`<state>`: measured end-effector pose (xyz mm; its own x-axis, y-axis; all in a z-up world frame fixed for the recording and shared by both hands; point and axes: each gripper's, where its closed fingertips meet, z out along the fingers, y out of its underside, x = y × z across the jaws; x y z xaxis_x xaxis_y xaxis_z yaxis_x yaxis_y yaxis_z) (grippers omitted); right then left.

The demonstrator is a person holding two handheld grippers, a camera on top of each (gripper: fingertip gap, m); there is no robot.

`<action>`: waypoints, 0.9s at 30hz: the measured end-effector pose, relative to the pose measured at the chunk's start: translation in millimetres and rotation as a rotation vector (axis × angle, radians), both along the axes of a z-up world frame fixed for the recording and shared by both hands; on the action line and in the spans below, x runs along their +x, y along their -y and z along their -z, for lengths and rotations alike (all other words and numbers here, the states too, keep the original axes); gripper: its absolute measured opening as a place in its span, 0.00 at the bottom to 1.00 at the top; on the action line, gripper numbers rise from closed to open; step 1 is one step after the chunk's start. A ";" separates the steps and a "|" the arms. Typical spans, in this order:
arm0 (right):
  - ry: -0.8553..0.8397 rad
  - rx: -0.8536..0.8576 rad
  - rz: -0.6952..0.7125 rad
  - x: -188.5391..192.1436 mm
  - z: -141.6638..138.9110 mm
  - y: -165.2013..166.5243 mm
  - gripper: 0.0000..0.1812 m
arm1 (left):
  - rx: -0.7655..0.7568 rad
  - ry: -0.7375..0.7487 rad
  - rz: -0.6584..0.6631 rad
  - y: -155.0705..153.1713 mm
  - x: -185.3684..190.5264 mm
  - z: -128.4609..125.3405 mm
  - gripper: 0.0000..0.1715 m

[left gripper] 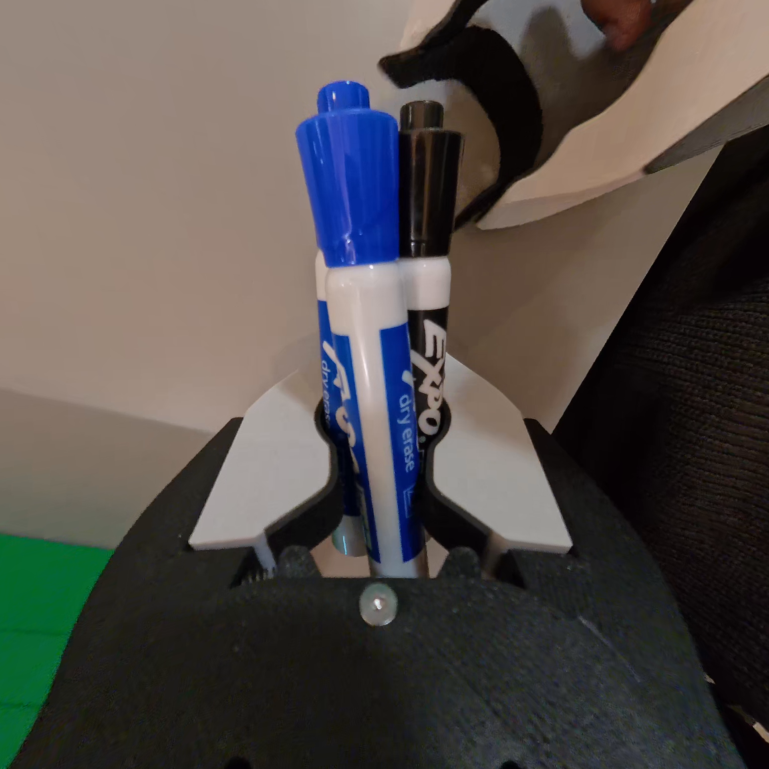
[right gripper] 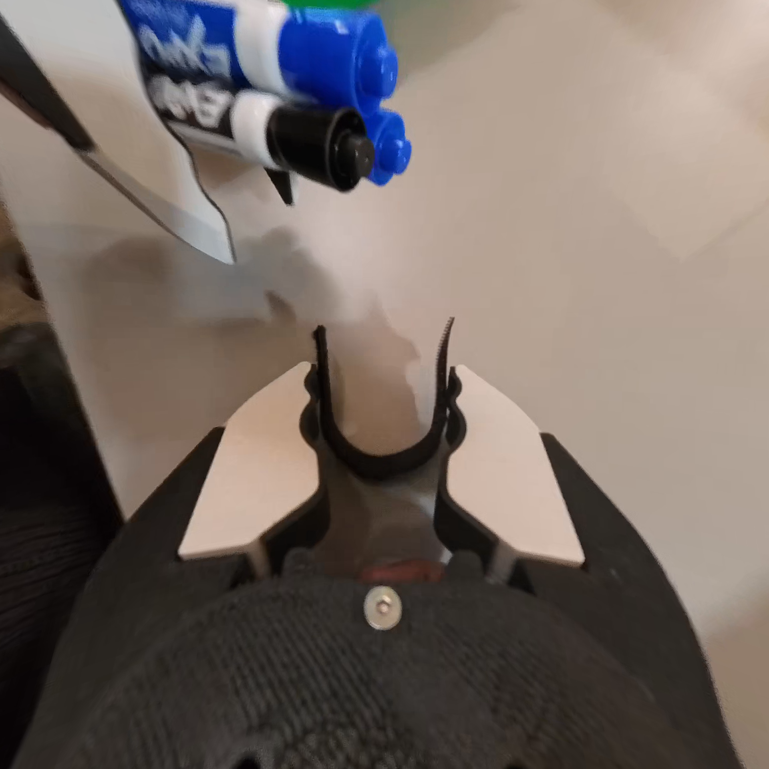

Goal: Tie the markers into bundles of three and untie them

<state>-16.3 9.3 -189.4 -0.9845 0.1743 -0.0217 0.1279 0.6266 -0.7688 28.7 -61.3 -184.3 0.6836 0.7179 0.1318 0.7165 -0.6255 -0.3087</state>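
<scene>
My left gripper (left gripper: pixel 380 391) is shut on three dry-erase markers that stand up out of its jaws. Two are blue: the front blue marker (left gripper: pixel 358 208) and a second blue marker (left gripper: pixel 343 97) behind it. The black marker (left gripper: pixel 428 187) is on their right. My right gripper (right gripper: pixel 383 368) is shut on a black strap (right gripper: pixel 380 462) bent into a U between its fingers. In the left wrist view the strap (left gripper: pixel 516 95) hangs just right of the marker caps. In the right wrist view the marker caps (right gripper: pixel 333 62) point toward me at upper left, apart from the strap.
A plain beige wall fills the background in both views. A green surface (left gripper: pixel 41 603) lies at lower left. Dark woven fabric (left gripper: pixel 686 374) stands close on the right. Part of a hand (left gripper: pixel 616 21) shows at the top right, behind the right gripper.
</scene>
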 end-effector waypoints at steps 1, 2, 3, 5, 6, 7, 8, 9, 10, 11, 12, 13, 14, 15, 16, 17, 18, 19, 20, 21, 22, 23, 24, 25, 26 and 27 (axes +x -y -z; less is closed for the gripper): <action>0.043 -0.055 -0.013 4.0 -7.7 1.8 0.33 | 0.001 0.000 -0.004 1.2 -0.3 -0.1 0.27; 0.086 -0.114 -0.027 7.4 -16.2 3.5 0.31 | 0.002 0.001 -0.007 2.3 -0.6 -0.1 0.27; 0.126 -0.176 -0.030 8.7 -25.4 5.1 0.31 | 0.003 0.001 -0.009 3.1 -0.6 -0.2 0.27; 0.202 -0.276 -0.038 9.9 -41.6 6.7 0.28 | 0.005 0.001 -0.010 3.5 -0.5 -0.5 0.27; 0.236 -0.307 -0.036 9.2 -46.3 6.9 0.26 | 0.006 0.002 -0.008 2.9 -0.3 -0.7 0.26; 0.262 -0.320 -0.028 8.0 -47.3 6.6 0.25 | 0.006 0.003 -0.004 2.0 0.1 -0.8 0.27; 0.278 -0.313 -0.020 6.5 -45.0 6.2 0.25 | 0.004 0.005 0.001 1.0 0.8 -0.5 0.27; 0.280 -0.297 -0.019 5.9 -41.1 5.6 0.25 | 0.003 0.007 0.008 -0.1 1.6 0.0 0.27; 0.271 -0.284 -0.020 5.8 -37.9 5.2 0.25 | 0.002 0.011 0.015 -1.5 2.7 0.6 0.27; 0.261 -0.277 -0.022 6.2 -36.2 5.4 0.25 | 0.000 0.016 0.023 -2.8 3.9 1.4 0.27; 0.257 -0.278 -0.032 7.9 -36.5 6.1 0.26 | -0.002 0.019 0.029 -4.0 4.8 2.2 0.27; 0.255 -0.283 -0.041 9.9 -38.0 7.1 0.26 | -0.002 0.023 0.034 -5.1 5.6 3.1 0.27; 0.253 -0.289 -0.047 11.7 -39.7 7.9 0.27 | -0.002 0.026 0.038 -6.1 6.1 3.8 0.27; 0.251 -0.294 -0.059 14.1 -41.2 8.5 0.28 | -0.002 0.027 0.040 -6.8 6.1 4.5 0.27; 0.252 -0.297 -0.071 16.5 -42.1 8.8 0.28 | -0.002 0.028 0.041 -7.1 6.4 4.9 0.27; 0.254 -0.299 -0.083 18.7 -42.5 8.9 0.29 | 0.001 0.029 0.042 -7.5 6.5 5.0 0.27; 0.255 -0.302 -0.090 20.1 -42.8 9.0 0.30 | 0.008 0.030 0.046 -8.4 6.8 4.6 0.27; 0.254 -0.307 -0.091 20.1 -43.1 9.1 0.30 | 0.018 0.031 0.051 -9.8 7.5 3.6 0.27; 0.255 -0.312 -0.089 19.7 -43.5 9.1 0.30 | 0.027 0.032 0.056 -11.2 8.2 2.6 0.27; 0.263 -0.315 -0.096 20.5 -43.8 9.1 0.30 | 0.031 0.033 0.060 -12.2 8.9 1.9 0.27; 0.275 -0.320 -0.103 21.7 -44.8 9.2 0.30 | 0.030 0.035 0.066 -13.0 9.7 1.9 0.27; 0.286 -0.329 -0.106 22.3 -46.1 9.4 0.29 | 0.032 0.039 0.076 -14.4 11.1 2.1 0.27; 0.295 -0.339 -0.109 23.0 -47.7 9.5 0.29 | 0.037 0.047 0.090 -16.5 13.2 2.8 0.27; 0.304 -0.346 -0.112 23.6 -48.8 9.6 0.29 | 0.041 0.055 0.105 -18.9 15.5 3.6 0.27; 0.309 -0.348 -0.114 24.0 -49.3 9.7 0.29 | 0.041 0.062 0.118 -21.1 17.6 4.7 0.27; 0.308 -0.348 -0.114 24.0 -49.5 9.8 0.29 | 0.041 0.068 0.130 -23.2 19.3 5.7 0.27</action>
